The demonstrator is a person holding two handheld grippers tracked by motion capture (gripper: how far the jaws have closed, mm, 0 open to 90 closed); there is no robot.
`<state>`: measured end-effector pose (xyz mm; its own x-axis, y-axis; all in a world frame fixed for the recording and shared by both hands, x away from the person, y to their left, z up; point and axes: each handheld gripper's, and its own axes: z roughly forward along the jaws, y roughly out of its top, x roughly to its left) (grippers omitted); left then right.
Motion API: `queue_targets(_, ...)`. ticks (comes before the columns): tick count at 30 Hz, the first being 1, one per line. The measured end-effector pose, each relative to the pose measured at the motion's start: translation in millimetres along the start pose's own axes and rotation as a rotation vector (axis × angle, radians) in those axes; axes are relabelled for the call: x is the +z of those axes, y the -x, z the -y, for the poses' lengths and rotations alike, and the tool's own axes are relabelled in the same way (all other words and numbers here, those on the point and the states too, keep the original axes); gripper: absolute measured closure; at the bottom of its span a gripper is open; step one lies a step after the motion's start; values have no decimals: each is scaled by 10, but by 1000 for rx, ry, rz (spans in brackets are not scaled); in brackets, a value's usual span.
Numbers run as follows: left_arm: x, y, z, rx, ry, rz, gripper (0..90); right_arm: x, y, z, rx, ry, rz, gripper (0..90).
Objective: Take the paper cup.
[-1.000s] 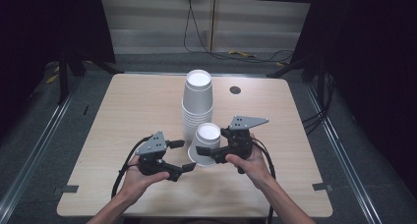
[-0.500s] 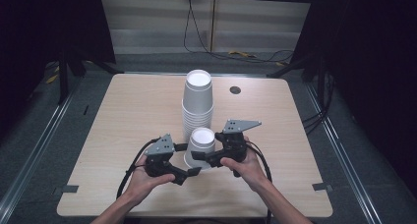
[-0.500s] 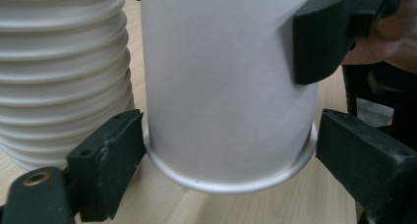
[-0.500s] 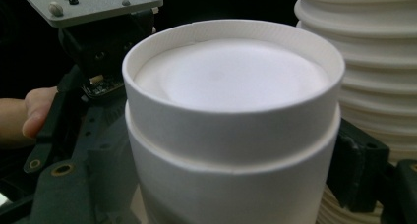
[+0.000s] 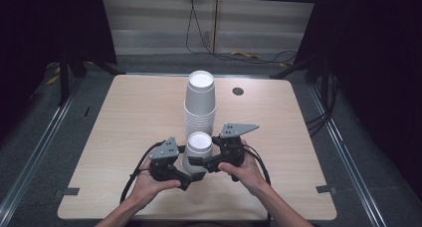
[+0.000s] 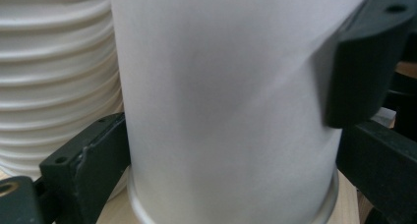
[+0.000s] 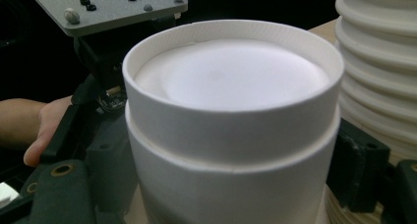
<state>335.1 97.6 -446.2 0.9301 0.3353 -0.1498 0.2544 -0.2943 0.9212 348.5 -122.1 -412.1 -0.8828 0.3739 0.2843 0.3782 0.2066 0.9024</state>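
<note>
Light wooden table [image 5: 124, 137] under the high view, flanked by dark floor and metal rails [image 5: 30, 157]. Toward the middle of the board, a tall stack of upside-down white paper cups [image 5: 200, 105], ribbed with nested rims low down, bases uppermost. Just in front of that stack, near the person's edge, a shorter pair of nested upside-down white cups [image 5: 197, 151], standing upright on the wood, the upper one sitting as a band over the lower one in the right gripper view [image 7: 231, 135]. Close beside the tall stack, whether touching it cannot be told. At the left of the pair, left gripper [image 5: 191, 173] in the person's left hand [image 5: 149, 184], grey plate on top, jaws just been opening, now spread on either side of the lower cup wall [image 6: 226, 111] with the cup between them; one jaw seen against the wall low down, the other standing off at the upper side, grip not evident. At the right, right gripper [image 5: 199, 162] in the right hand [image 5: 246, 172], jaws reaching around the pair from the opposite side; closure on the cup hard to judge, pads partly hidden behind the paper. Small dark round hole [image 5: 238, 91] in the tabletop beyond the stack.
</note>
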Motion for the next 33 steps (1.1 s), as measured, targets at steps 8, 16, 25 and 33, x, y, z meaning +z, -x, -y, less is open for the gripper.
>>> queue_targets(8,-3,-1,-16,-10,14,8,94,51,-15,33,4,-11,-14,204)
queue_targets(16,-24,-5,-15,4,-4,18,115,64,-37,37,-2,-17,-13,193)
queue_targets(25,-27,-20,-31,-7,-41,38,131,41,-14,29,34,-34,-19,151)
queue_targets(33,2,-14,-6,-16,-70,46,132,1,2,12,44,-43,-18,141)
